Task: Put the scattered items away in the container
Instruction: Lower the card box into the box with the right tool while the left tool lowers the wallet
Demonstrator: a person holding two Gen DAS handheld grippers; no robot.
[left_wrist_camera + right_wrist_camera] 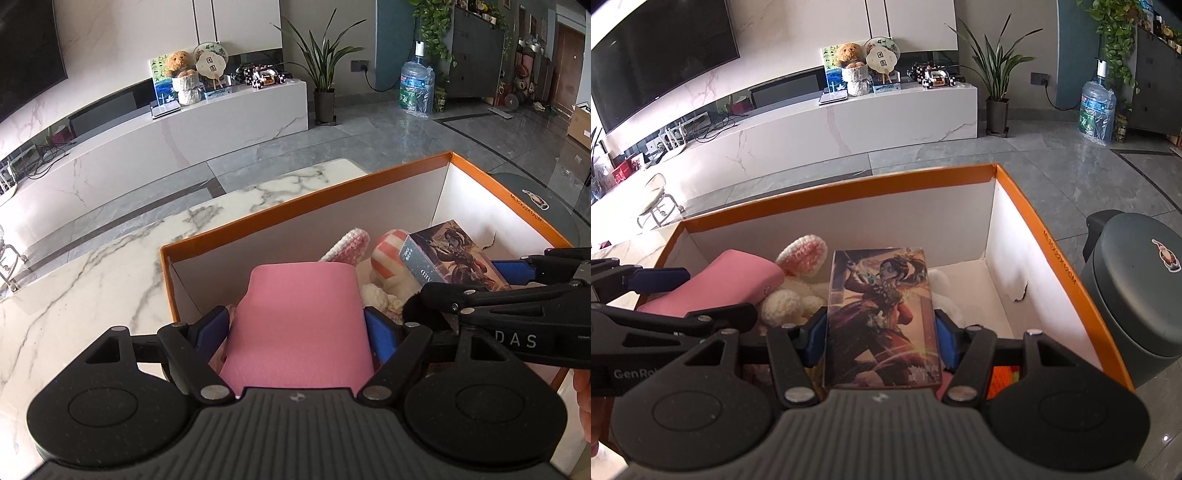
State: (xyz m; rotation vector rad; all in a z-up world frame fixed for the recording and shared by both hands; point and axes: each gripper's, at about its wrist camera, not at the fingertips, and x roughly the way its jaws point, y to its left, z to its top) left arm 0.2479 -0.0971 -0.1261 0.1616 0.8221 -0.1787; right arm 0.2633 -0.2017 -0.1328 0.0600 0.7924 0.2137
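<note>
Over the orange-rimmed white cardboard box [295, 206], a soft pink rounded case [299, 325] is gripped by the left claw [299, 332] and an illustrated card box [882, 317] by the right claw [881, 332], so both are best lowered onto the crocheted toys [801, 258] before release.
</note>
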